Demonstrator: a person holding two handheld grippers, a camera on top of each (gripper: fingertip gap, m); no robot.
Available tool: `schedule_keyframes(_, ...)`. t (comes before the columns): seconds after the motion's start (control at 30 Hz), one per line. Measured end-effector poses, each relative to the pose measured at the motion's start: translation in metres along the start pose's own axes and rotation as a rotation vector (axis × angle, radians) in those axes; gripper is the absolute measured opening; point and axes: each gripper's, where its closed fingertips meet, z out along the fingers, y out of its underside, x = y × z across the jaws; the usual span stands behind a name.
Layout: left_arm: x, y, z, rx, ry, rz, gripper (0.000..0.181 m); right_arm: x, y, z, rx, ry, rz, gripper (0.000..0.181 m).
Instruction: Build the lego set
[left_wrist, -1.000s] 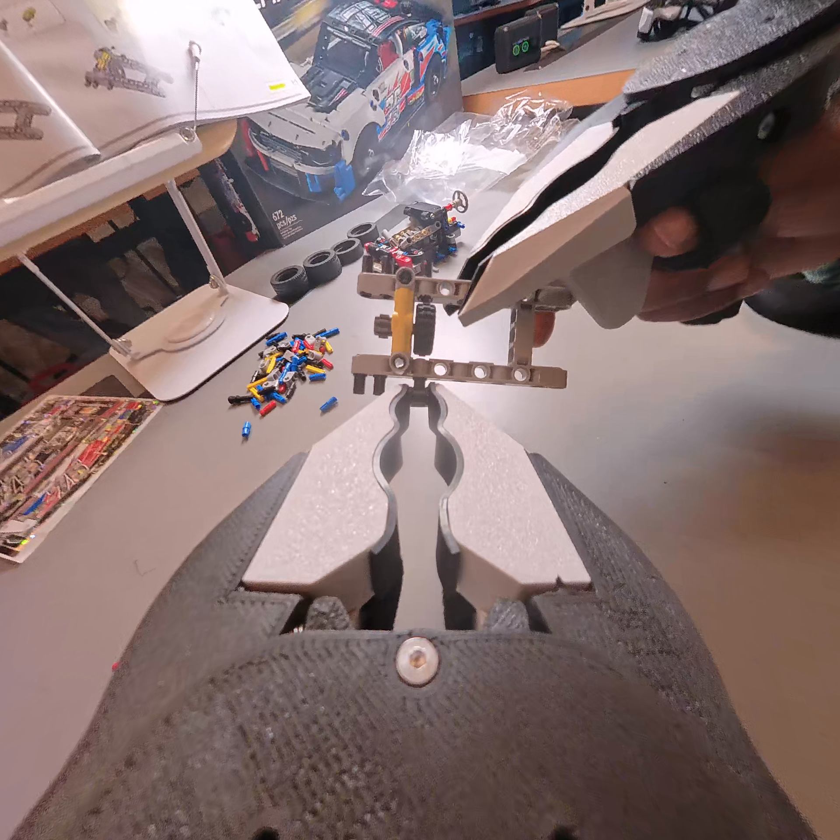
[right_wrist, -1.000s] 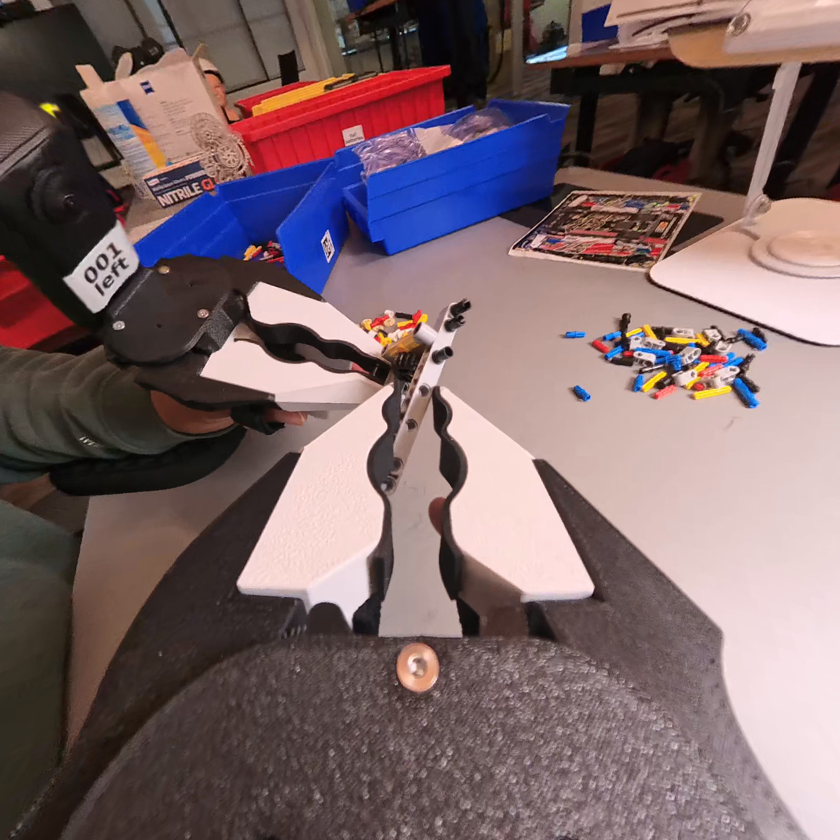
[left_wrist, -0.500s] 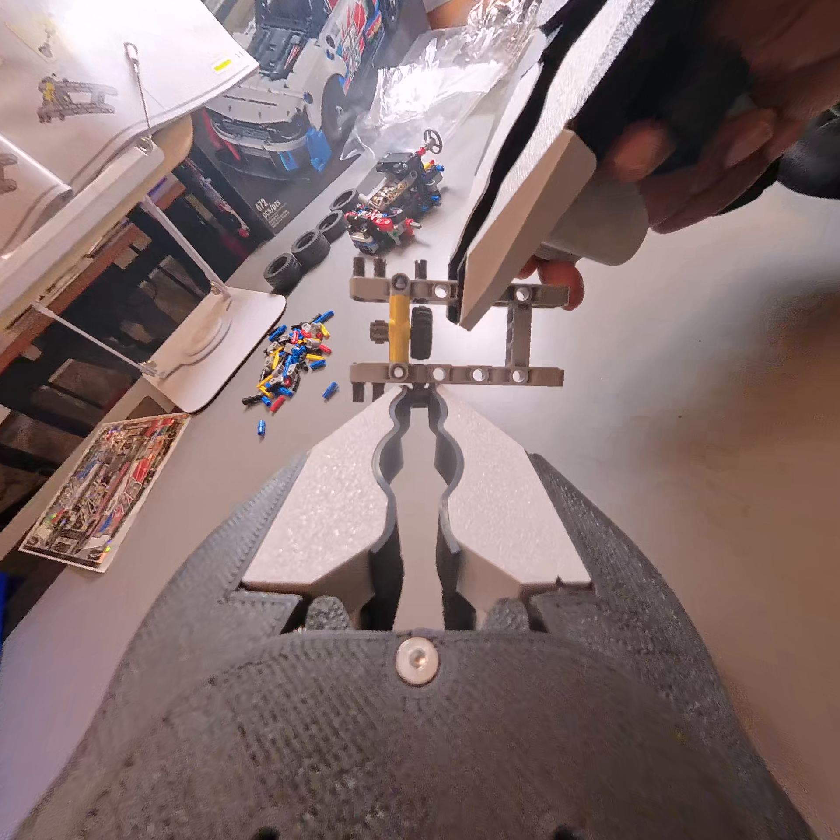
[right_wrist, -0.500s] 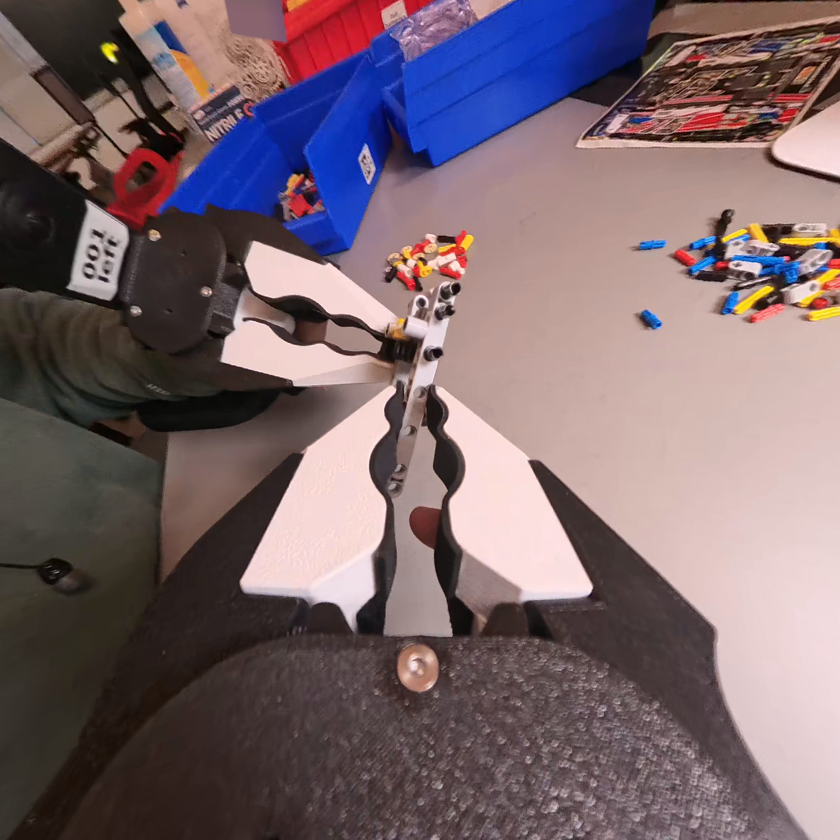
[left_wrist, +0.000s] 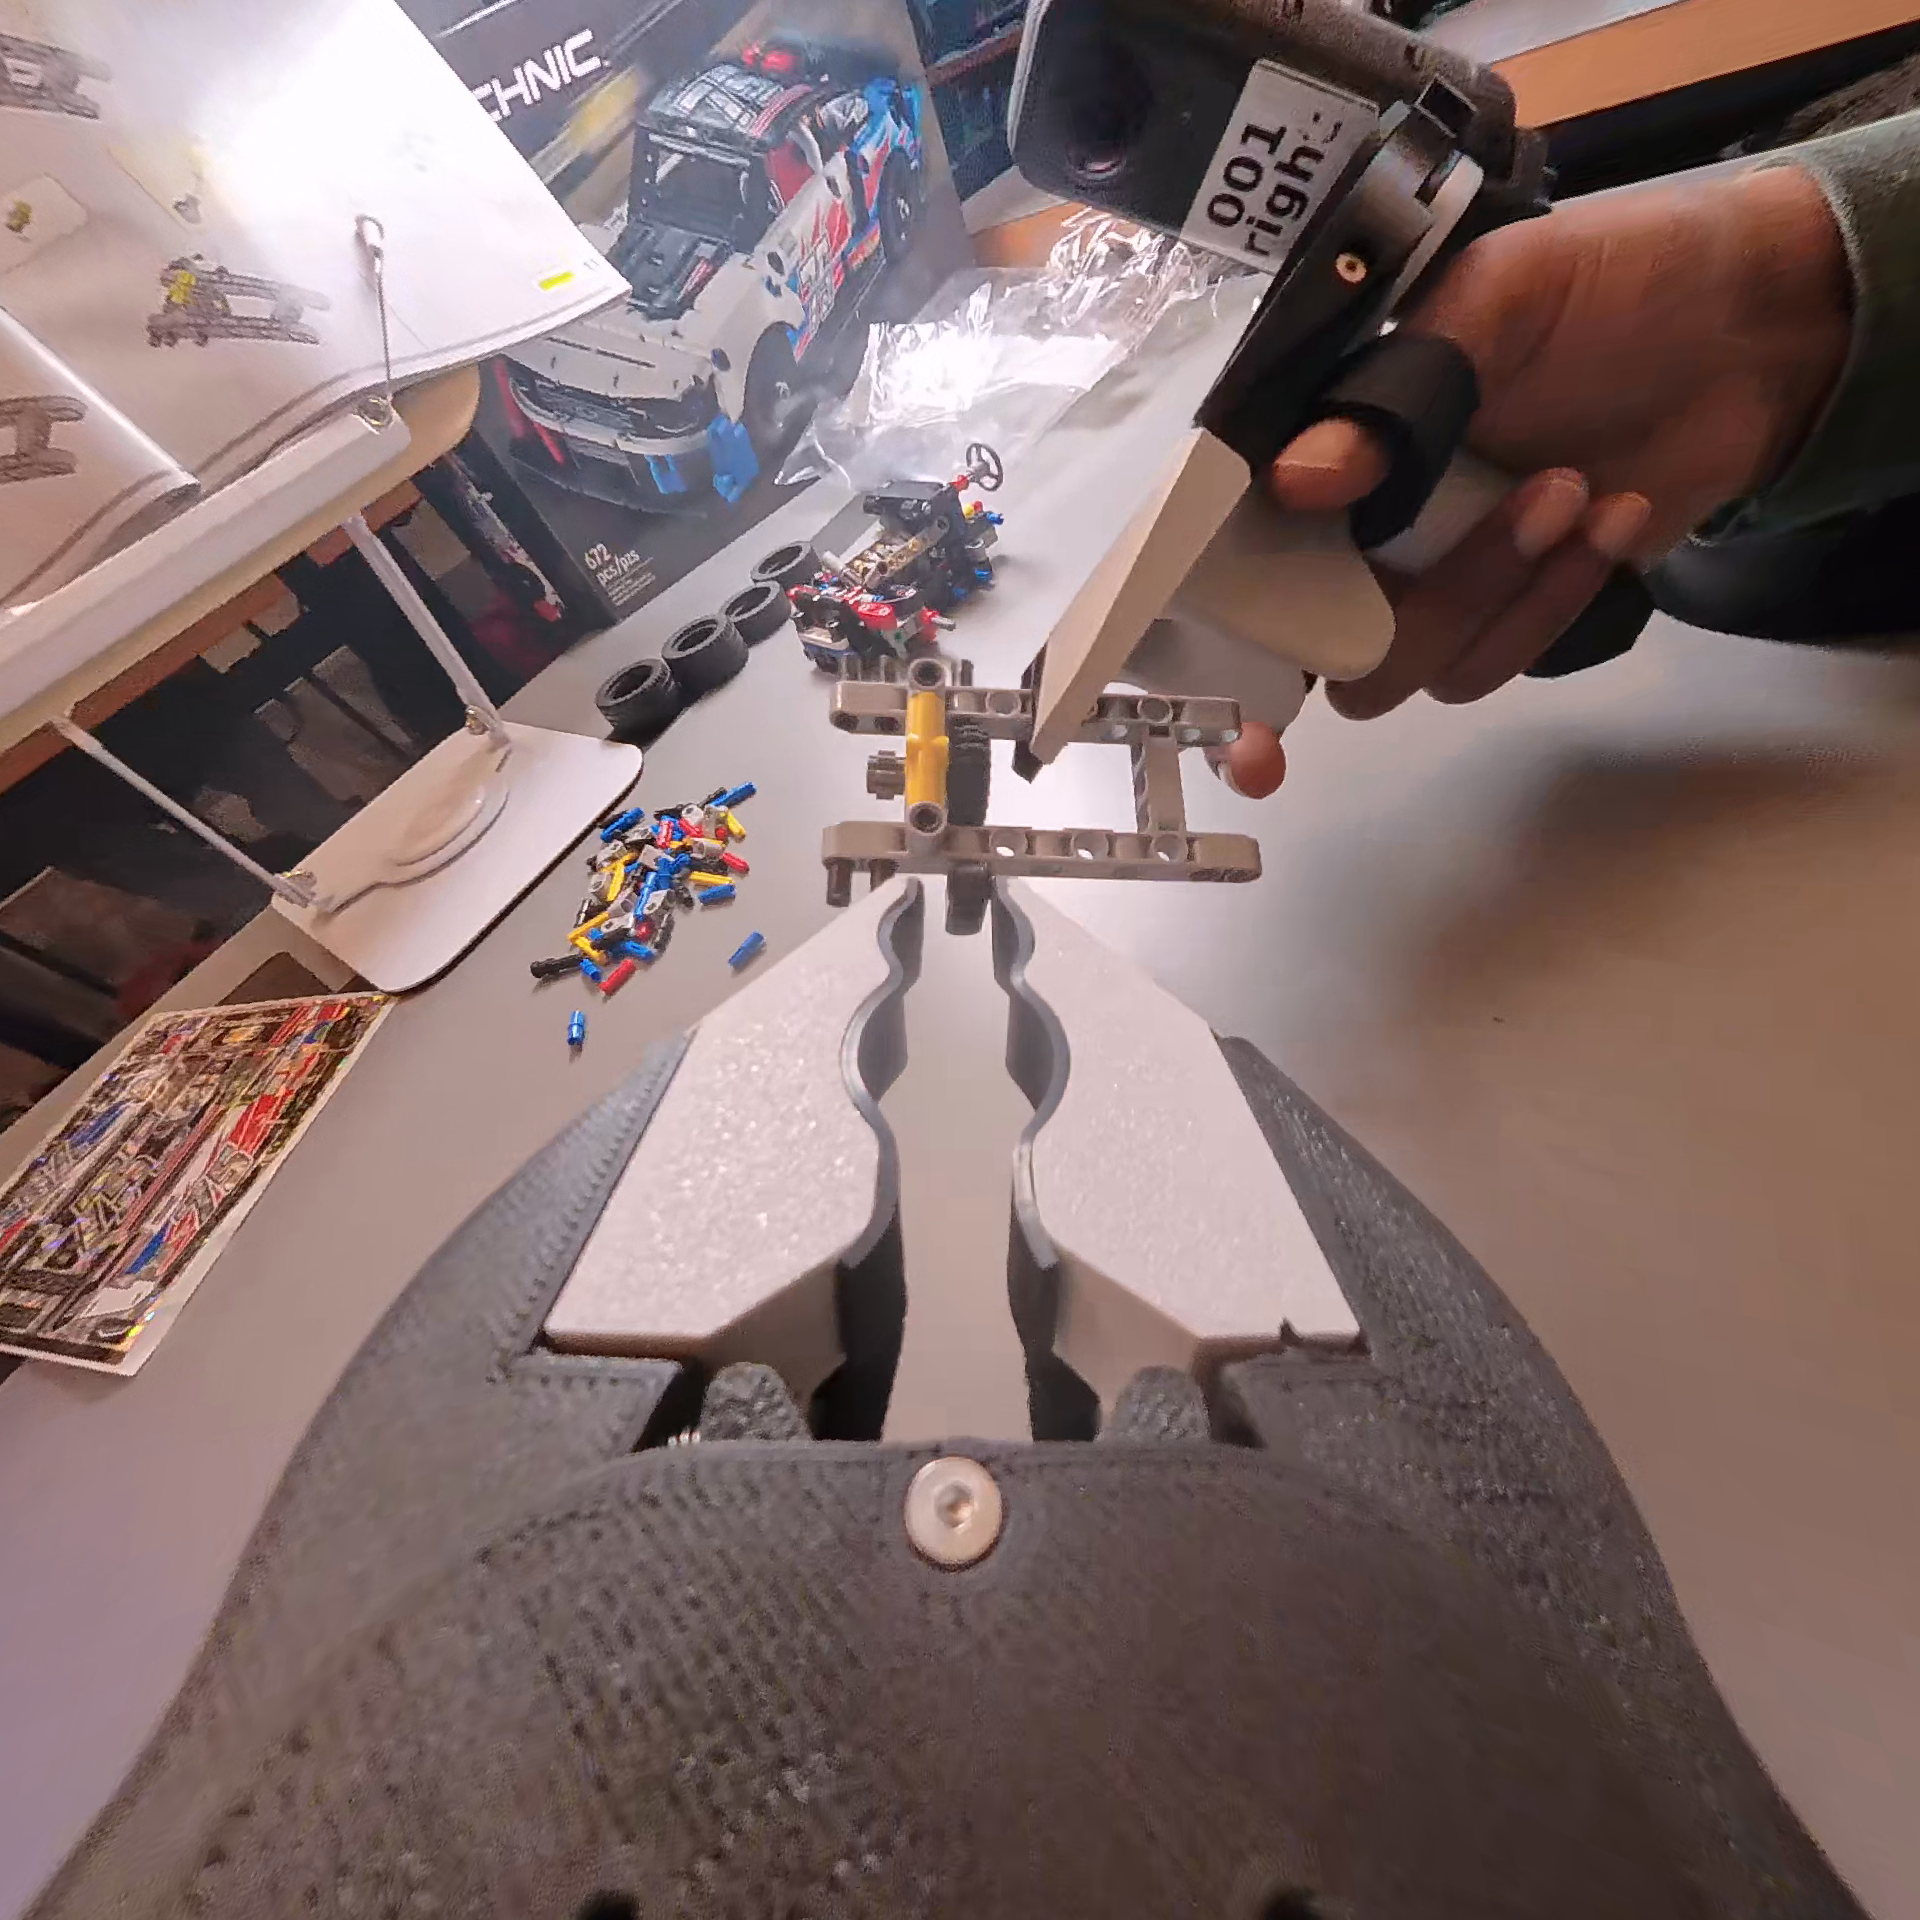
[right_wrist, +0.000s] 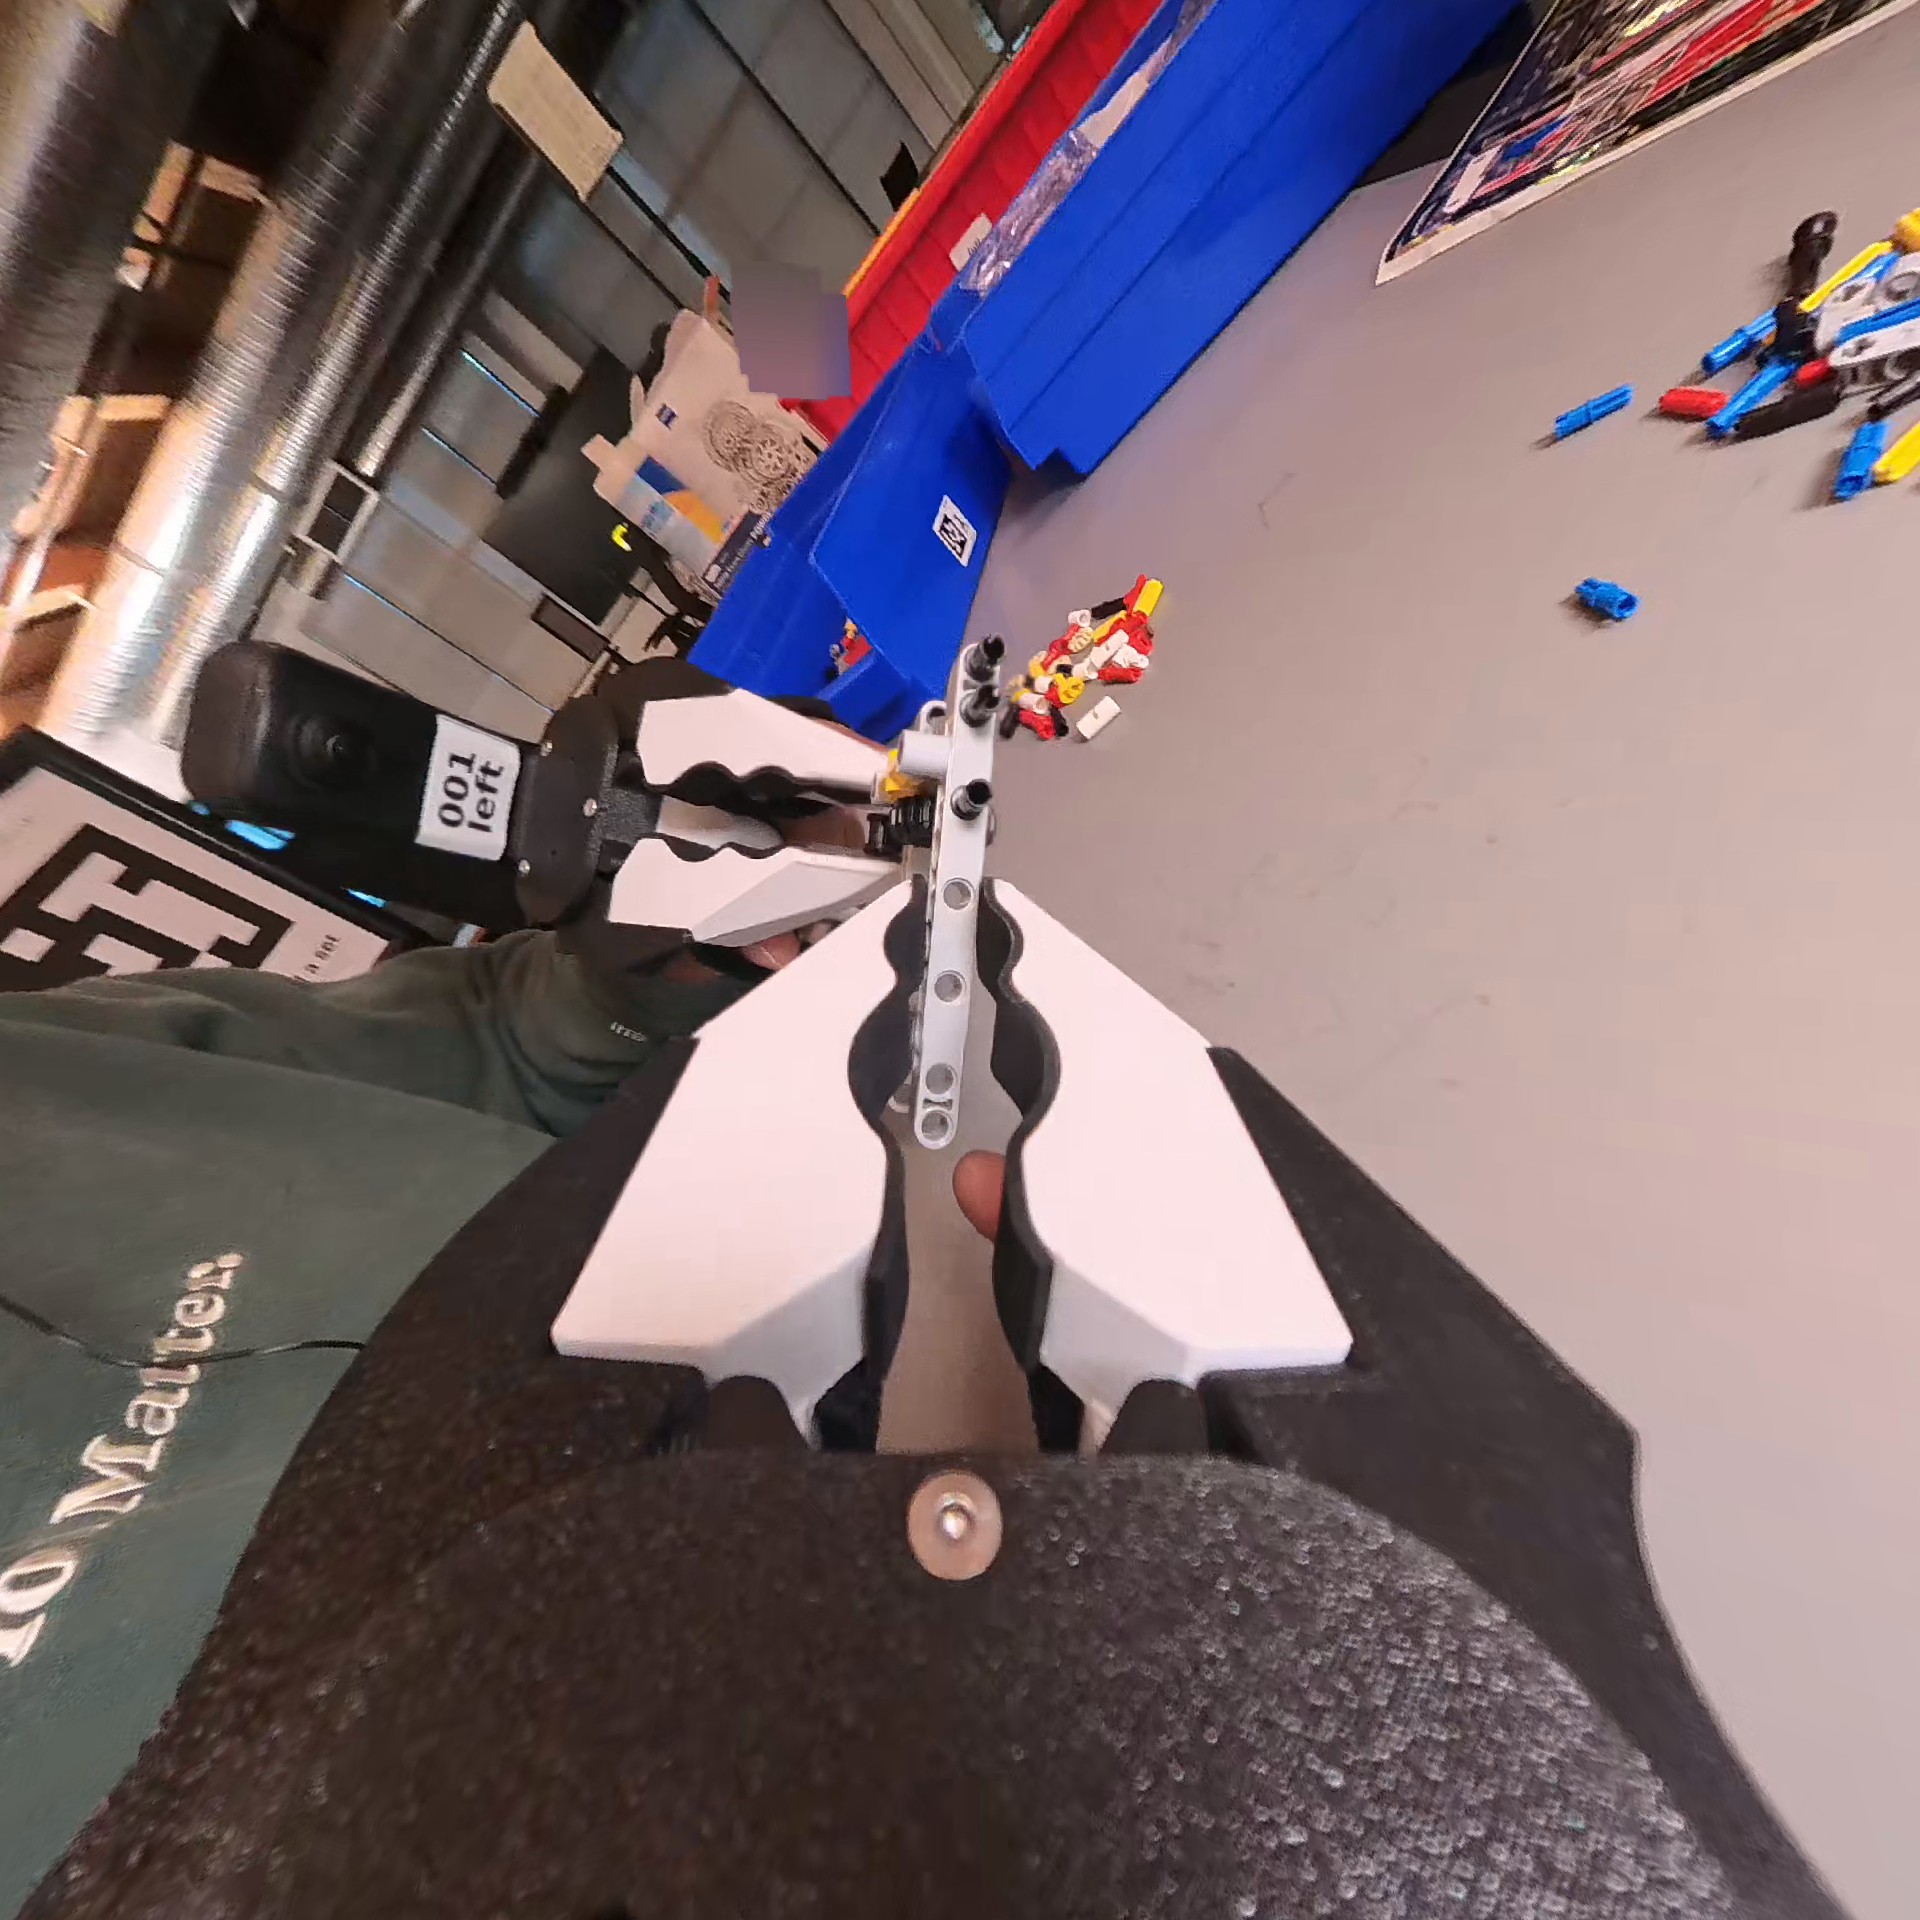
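Grey tabletop (left_wrist: 1558, 1039) below. Grey beam frame (left_wrist: 1039, 852) is held aloft between both grippers: left gripper (left_wrist: 956, 914) clamped on its black pin, right gripper (right_wrist: 951, 914) clenched on one beam.

The frame (left_wrist: 1039, 847) was grey with a yellow connector (left_wrist: 923, 753) and a black gear (left_wrist: 971, 764). Both tongs had white fingers (left_wrist: 769, 1122) with dark wavy pads. The surface (left_wrist: 1558, 1039) was plain grey; the bins (right_wrist: 1143, 260) were blue and red.
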Motion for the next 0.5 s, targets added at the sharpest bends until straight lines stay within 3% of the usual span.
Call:
schedule_keyframes(0.3,0.003,-0.004,-0.003,0.02,-0.001,0.046,0.006,-0.007,-0.002,0.001,0.026,-0.081,0.084,0.007)
schedule_keyframes(0.5,0.003,-0.007,-0.007,0.035,0.016,0.038,0.005,-0.014,0.007,0.002,-0.041,-0.05,-0.046,0.006)
